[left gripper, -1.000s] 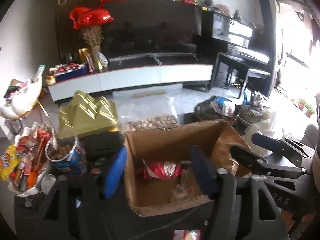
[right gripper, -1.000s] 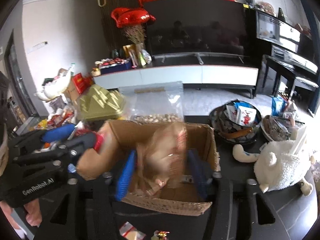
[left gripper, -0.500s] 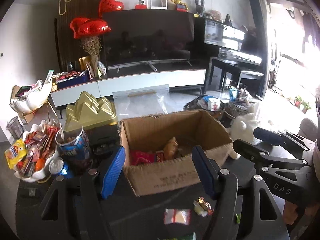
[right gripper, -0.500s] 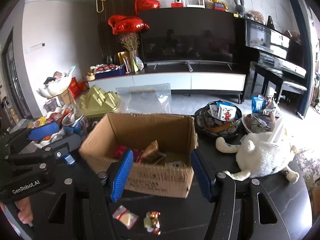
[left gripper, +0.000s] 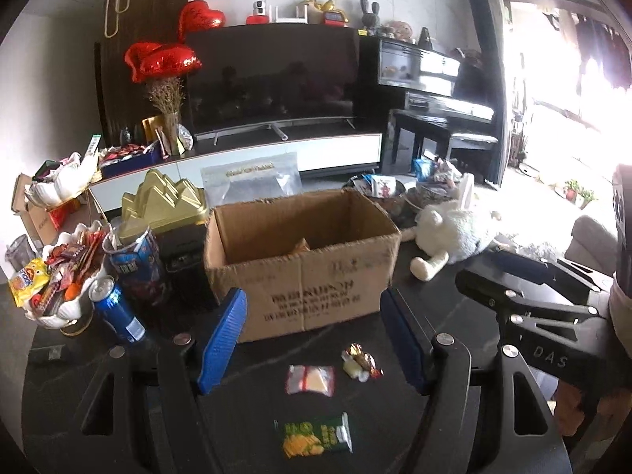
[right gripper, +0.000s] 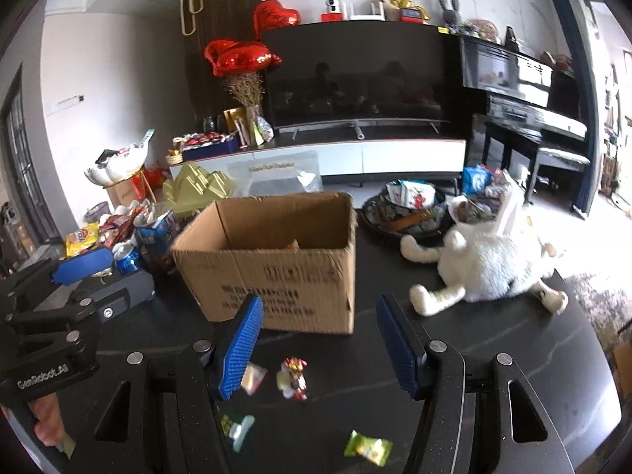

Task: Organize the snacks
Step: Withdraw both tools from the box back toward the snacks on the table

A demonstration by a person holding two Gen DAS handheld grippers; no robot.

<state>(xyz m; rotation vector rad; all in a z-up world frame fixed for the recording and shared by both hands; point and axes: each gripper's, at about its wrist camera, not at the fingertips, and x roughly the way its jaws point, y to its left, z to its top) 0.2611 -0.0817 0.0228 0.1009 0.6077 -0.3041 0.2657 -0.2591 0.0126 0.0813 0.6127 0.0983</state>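
left gripper (left gripper: 314,339): we see jaws apart, nothing held
right gripper (right gripper: 318,351): jaws apart, empty too
loose snacks: on the dark table (right gripper: 493,355) in front of the cardboard box (left gripper: 304,272)
count: clear packet (left gripper: 310,380), foil candy (left gripper: 361,362), green chip bag (left gripper: 316,434), green candy (right gripper: 368,451); we count four
risk: we think small flat wrappers could slip from the pads or drop beside the box

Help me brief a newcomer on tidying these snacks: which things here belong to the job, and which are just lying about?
Belongs to the job:
- cardboard box
- clear candy packet
- foil-wrapped candy
- green snack packet
- yellow-green packet
- both open, empty tongs: left, right

Just lying about:
- white plush toy
- blue drink can
- gold box
- heart balloons
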